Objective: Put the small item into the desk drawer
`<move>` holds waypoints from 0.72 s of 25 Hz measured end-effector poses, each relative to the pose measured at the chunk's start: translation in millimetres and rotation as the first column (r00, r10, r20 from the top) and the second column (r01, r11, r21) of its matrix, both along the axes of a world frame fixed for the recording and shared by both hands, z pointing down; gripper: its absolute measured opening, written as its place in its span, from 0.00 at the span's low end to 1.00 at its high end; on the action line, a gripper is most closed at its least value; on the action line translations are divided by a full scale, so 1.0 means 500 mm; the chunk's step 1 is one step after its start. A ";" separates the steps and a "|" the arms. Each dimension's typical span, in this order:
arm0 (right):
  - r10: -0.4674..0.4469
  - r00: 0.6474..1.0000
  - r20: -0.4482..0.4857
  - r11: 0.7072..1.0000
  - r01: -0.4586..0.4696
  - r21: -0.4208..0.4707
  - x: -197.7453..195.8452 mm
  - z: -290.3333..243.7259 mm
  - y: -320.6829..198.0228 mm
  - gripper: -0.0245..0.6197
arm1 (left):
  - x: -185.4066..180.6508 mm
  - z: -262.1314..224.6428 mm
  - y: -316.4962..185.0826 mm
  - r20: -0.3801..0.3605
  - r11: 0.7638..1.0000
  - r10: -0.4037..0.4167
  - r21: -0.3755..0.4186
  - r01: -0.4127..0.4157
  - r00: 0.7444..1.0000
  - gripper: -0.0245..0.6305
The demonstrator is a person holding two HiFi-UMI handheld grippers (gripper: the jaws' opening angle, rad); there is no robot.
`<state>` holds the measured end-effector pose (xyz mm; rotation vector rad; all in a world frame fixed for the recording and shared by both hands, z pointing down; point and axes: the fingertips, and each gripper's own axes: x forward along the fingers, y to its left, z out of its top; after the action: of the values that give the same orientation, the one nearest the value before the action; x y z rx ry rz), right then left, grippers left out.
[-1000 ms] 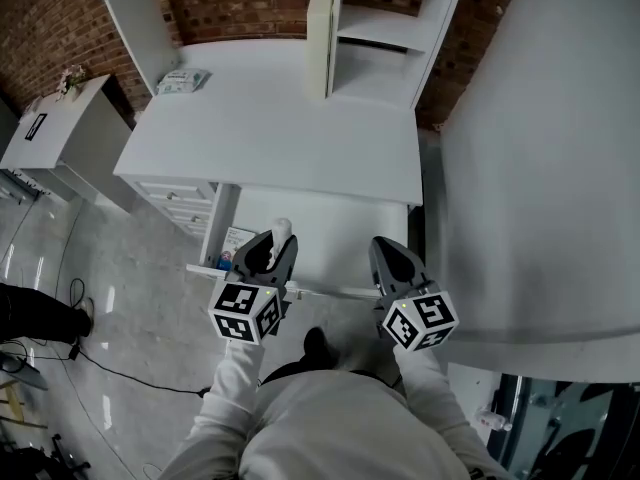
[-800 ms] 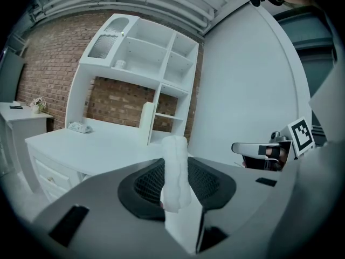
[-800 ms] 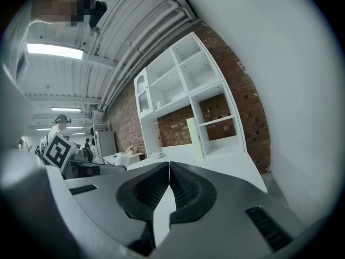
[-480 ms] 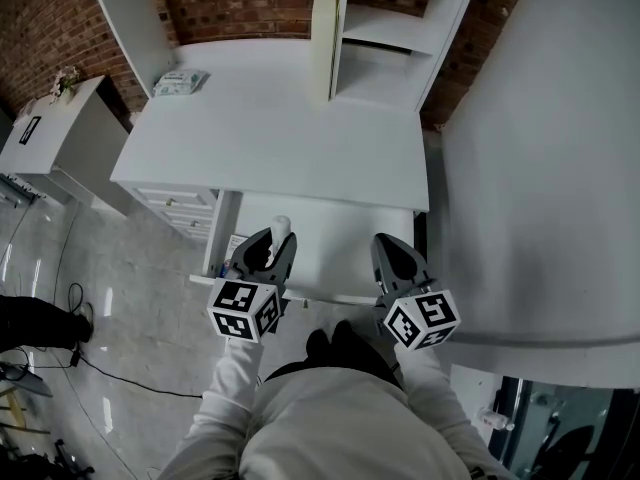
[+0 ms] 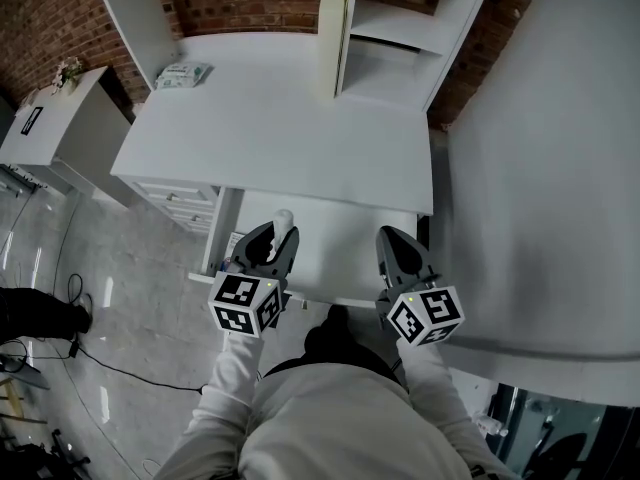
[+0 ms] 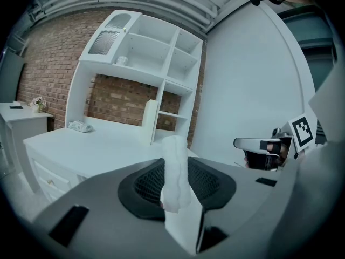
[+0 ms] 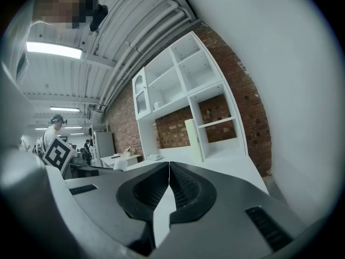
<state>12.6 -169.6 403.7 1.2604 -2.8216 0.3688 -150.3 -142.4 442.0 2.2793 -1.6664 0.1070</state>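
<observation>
One white desk [image 5: 280, 118], one open white drawer [image 5: 340, 253], one small white soft roll [image 5: 283, 220], one pale packet [image 5: 182, 74], two grey grippers [image 5: 272, 236] [image 5: 397, 240].

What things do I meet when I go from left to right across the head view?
White side cabinet → flat packet → left gripper, shut on the small white item → right gripper, jaws together and empty → large white panel.

Drawer [image 5: 335, 243] open before desk [image 5: 280, 128]; shelf unit [image 5: 395, 28] on desk at rear right, packet [image 5: 183, 75] rear left; cabinet [image 5: 60, 118] farther left.
</observation>
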 end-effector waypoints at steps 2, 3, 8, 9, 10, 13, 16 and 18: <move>-0.002 1.000 0.002 1.000 0.002 -0.003 -0.002 0.002 -0.009 0.08 | -0.002 0.002 -0.008 0.005 1.000 -0.001 -0.004 0.001 1.000 0.25; -0.003 1.000 0.003 1.000 0.003 -0.004 -0.002 0.004 -0.013 0.08 | -0.003 0.003 -0.013 0.007 1.000 -0.002 -0.006 0.002 1.000 0.25; -0.001 1.000 -0.001 1.000 0.001 -0.004 -0.003 0.004 -0.034 0.08 | -0.002 0.009 -0.037 0.016 1.000 0.003 -0.015 -0.003 1.000 0.25; 0.001 1.000 0.000 1.000 -0.001 -0.003 -0.003 0.003 -0.038 0.08 | -0.001 0.010 -0.042 0.018 1.000 0.007 -0.017 -0.007 1.000 0.25; 0.002 1.000 0.001 1.000 -0.002 -0.001 -0.003 0.002 -0.041 0.08 | 0.001 0.013 -0.047 0.021 1.000 0.012 -0.019 -0.012 1.000 0.25; 0.007 1.000 0.004 1.000 -0.007 0.004 -0.001 -0.002 -0.054 0.08 | 0.009 0.025 -0.062 0.035 0.999 0.035 -0.032 -0.034 0.999 0.25; 0.009 1.000 0.006 1.000 -0.009 0.008 0.004 -0.007 -0.066 0.08 | 0.022 0.041 -0.078 0.060 0.997 0.060 -0.050 -0.057 0.996 0.25; 0.010 1.000 0.008 1.000 -0.010 0.010 0.008 -0.007 -0.072 0.08 | 0.033 0.055 -0.086 0.072 0.995 0.080 -0.070 -0.074 0.994 0.25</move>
<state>16.4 -205.7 400.0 1.2786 -2.8277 0.3615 -134.0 -185.2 469.5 2.3157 -1.5856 0.2652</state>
